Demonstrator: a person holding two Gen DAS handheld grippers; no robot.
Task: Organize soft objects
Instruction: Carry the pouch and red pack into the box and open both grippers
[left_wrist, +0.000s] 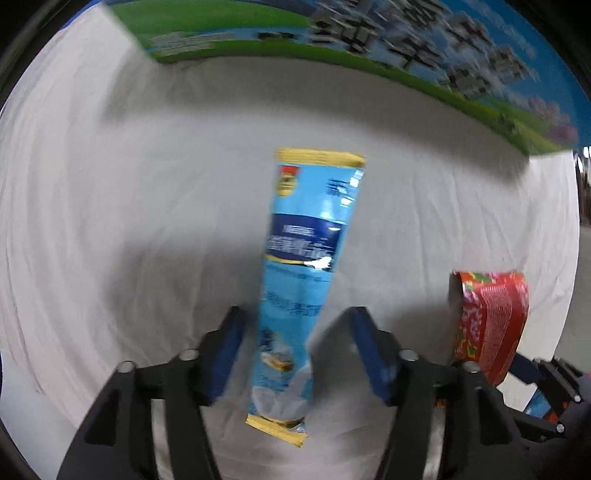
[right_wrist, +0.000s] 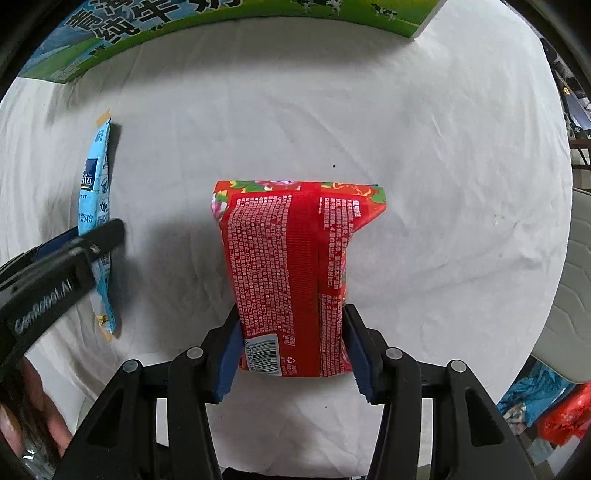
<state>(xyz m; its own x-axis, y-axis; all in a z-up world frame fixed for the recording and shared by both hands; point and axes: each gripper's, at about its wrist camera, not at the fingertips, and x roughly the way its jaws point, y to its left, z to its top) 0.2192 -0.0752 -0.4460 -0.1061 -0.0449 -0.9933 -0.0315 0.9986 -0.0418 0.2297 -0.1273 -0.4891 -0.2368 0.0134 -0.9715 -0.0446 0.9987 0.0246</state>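
A long light-blue sachet (left_wrist: 306, 266) with yellow ends hangs between the blue pads of my left gripper (left_wrist: 299, 332). The jaws stand wide, and the sachet touches neither pad clearly; the view is blurred. The sachet also shows in the right wrist view (right_wrist: 96, 206), next to the left gripper's finger (right_wrist: 99, 240). My right gripper (right_wrist: 291, 332) is shut on a red flowered packet (right_wrist: 291, 266), held upright above the white cloth. The packet also shows in the left wrist view (left_wrist: 487, 325).
A white cloth (right_wrist: 424, 147) covers the table. A large green-and-blue carton (left_wrist: 332, 33) stands along the far edge, also in the right wrist view (right_wrist: 155, 29). More blue and red packets (right_wrist: 546, 410) lie at the lower right, off the table.
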